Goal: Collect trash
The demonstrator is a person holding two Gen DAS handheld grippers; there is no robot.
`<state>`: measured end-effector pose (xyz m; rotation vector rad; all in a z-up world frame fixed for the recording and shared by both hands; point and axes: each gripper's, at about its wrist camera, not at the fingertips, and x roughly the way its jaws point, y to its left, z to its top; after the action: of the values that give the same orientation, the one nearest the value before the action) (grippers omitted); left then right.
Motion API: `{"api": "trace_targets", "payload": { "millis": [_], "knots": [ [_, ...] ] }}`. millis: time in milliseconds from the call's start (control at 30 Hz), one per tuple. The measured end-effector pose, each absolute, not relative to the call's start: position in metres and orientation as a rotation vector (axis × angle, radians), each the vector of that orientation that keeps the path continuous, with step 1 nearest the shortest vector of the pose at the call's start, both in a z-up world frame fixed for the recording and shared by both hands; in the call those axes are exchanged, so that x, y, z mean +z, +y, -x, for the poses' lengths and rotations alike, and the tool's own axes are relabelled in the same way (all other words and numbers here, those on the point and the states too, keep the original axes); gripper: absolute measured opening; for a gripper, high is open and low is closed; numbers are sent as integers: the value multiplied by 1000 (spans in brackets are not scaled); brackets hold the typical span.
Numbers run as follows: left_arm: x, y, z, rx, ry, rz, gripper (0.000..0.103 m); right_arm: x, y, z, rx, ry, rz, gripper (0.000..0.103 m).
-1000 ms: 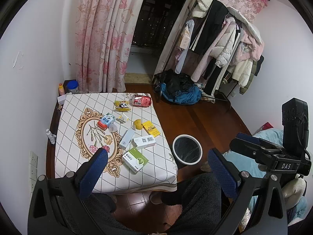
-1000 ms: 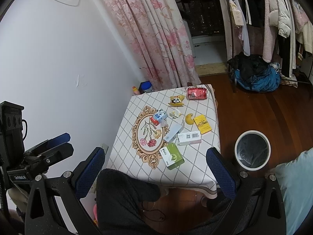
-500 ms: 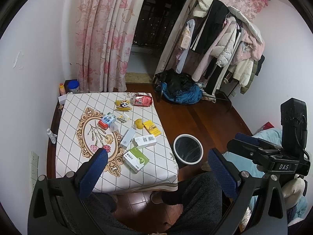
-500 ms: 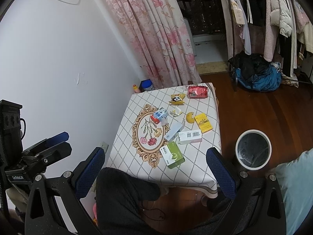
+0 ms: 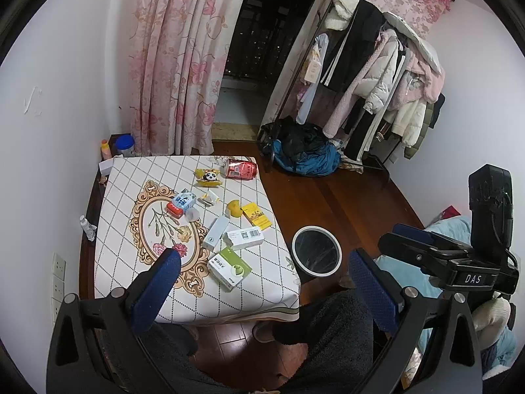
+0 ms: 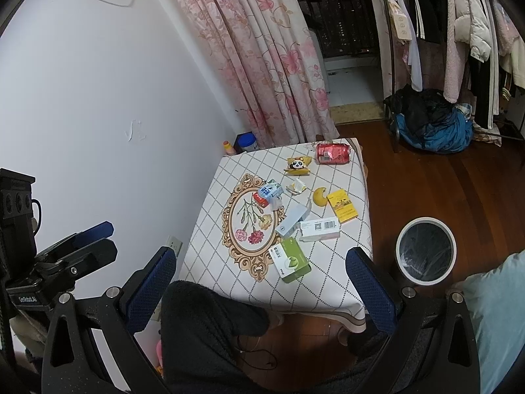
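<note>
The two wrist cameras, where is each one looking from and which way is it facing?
Left wrist: rides the left tongs, held high, facing down at the table and bin; a dark-trousered knee shows, with the right tongs alongside.
Right wrist: rides the right tongs, facing the same way; a knee and the left tongs show.
Shared: table, green box, red can, bin, curtain, clothes rack.

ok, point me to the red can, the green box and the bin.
red can (image 6: 332, 153), right wrist view, on its side wall.
green box (image 6: 289, 259), right wrist view, on its top face.
bin (image 5: 316, 229), left wrist view, on the far part of its white rim.
</note>
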<state>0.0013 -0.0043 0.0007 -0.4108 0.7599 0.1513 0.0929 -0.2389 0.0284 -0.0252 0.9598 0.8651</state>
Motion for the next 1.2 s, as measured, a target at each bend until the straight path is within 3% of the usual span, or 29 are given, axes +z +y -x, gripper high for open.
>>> {"api": "trace_targets", "payload": {
  "millis": [1200],
  "knots": [
    [-18,-2,-12,263,793,369,103,15,-231,-111,797,980,-7,103]
  ]
}}
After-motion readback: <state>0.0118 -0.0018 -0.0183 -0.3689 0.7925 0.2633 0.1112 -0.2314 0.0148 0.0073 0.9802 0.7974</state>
